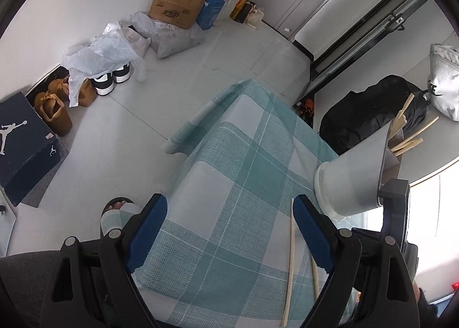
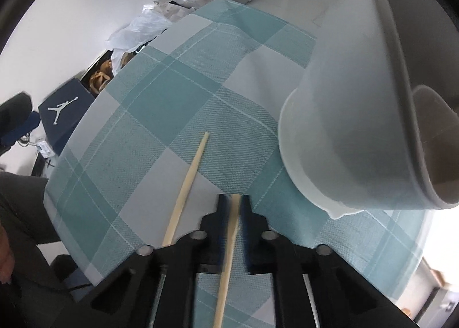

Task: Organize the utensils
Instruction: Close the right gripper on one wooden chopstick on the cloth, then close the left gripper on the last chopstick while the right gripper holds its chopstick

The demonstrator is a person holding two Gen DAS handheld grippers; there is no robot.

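Observation:
Two wooden chopsticks lie on the teal checked tablecloth (image 2: pixel 172 93). My right gripper (image 2: pixel 235 201) is shut on one chopstick (image 2: pixel 229 247), which runs back between its blue pads. The other chopstick (image 2: pixel 188 181) lies loose just to its left. In the left wrist view my left gripper (image 1: pixel 229 207) is open and empty above the cloth, with the loose chopstick (image 1: pixel 290 259) between its fingers near the right one. A grey utensil holder (image 1: pixel 352 173) stands at the table's right and holds several chopsticks (image 1: pixel 401 121). The holder also shows in the right wrist view (image 2: pixel 352 115).
The table's far corner (image 1: pixel 246 84) drops to a grey floor. Shoes (image 1: pixel 112 78), plastic bags (image 1: pixel 97 55), cardboard boxes (image 1: pixel 178 4) and a dark shoe box (image 1: pixel 23 144) line the wall. A black bag (image 1: pixel 370 115) sits right of the table. A sandalled foot (image 1: pixel 117 210) is at the left edge.

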